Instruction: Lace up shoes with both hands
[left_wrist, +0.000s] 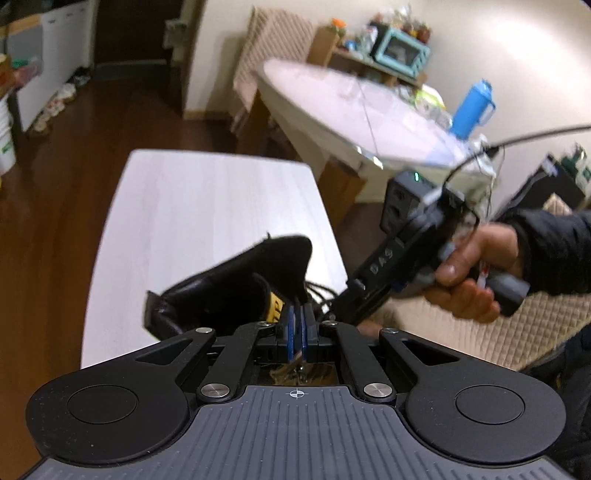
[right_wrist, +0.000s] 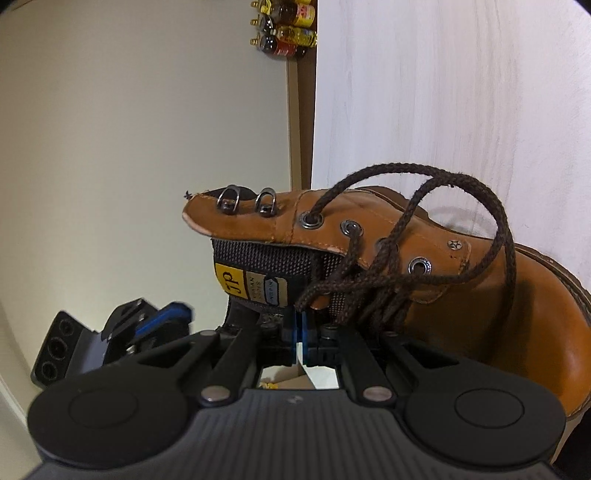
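A tan leather boot (right_wrist: 480, 280) lies on the white table (right_wrist: 443, 92), with a dark brown lace (right_wrist: 502, 225) looping loosely out of its eyelets. My right gripper (right_wrist: 299, 319) is at the tongue with its blue pads together, and one strand of the lace runs down into its tips. In the left wrist view the boot's dark collar (left_wrist: 236, 284) and yellow tongue label (left_wrist: 275, 308) sit just ahead of my left gripper (left_wrist: 297, 325). It is shut, with nothing clearly between its pads. A hand (left_wrist: 465, 273) holds the right gripper (left_wrist: 334, 314), which points in from the right beside the lace (left_wrist: 321, 291).
The white table (left_wrist: 184, 206) stretches away beyond the boot, with brown wooden floor to its left. Behind stand a second pale table (left_wrist: 351, 110), a blue bottle (left_wrist: 472, 107) and a teal oven (left_wrist: 402, 51). A beige quilted cushion (left_wrist: 480, 332) lies at the right.
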